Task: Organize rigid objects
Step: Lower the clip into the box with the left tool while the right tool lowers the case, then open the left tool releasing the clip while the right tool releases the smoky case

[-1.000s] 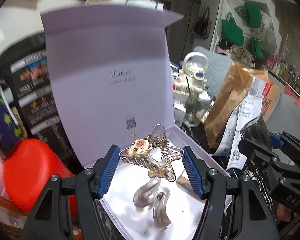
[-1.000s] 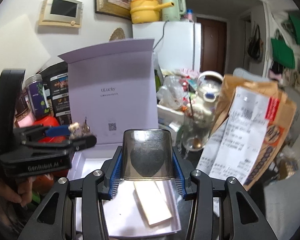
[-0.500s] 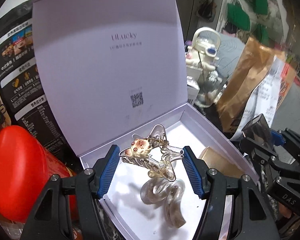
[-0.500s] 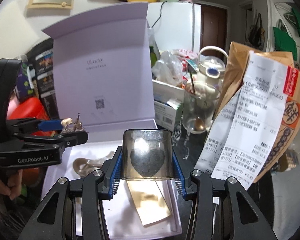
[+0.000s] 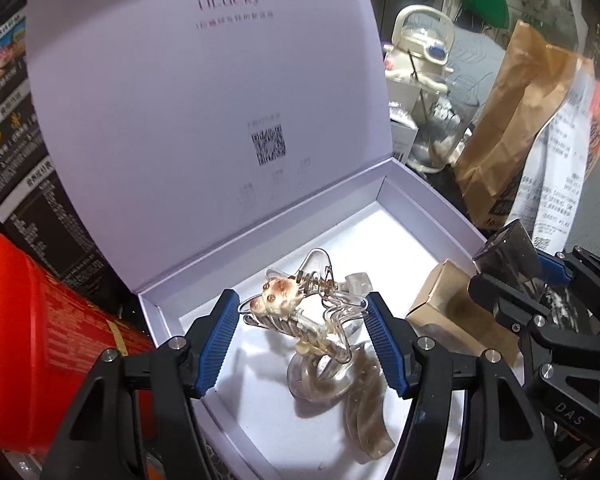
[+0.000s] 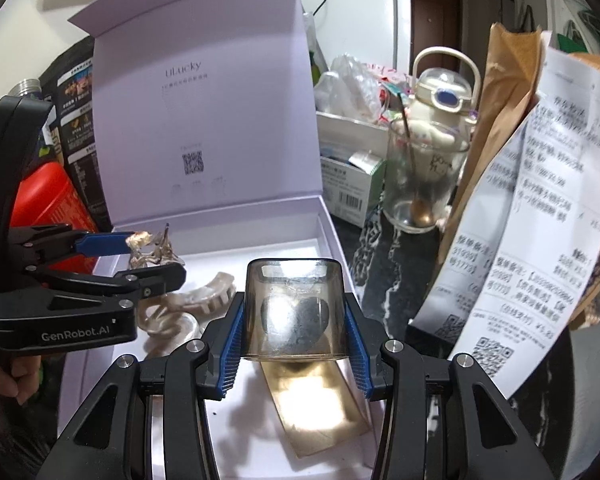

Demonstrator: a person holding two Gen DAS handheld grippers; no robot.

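you are reading "ulucky" on the open box lid [image 5: 204, 92] (a qr code is sitting lower down), "genrobot.ai" on the left gripper [image 6: 150, 268], and "das" on the right gripper [image 5: 540, 300].

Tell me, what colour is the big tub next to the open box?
Red tub, best seen in the left wrist view.

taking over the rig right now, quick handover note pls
Left hand-held gripper: shut on a clear hair claw with a cat charm, held over the open white box.
Right hand-held gripper: shut on a smoky clear case with a dark heart, over the same box.
Already in the box: a wavy translucent clip and a small gold carton.
Left: set both held items inside, let go; the lid is up.
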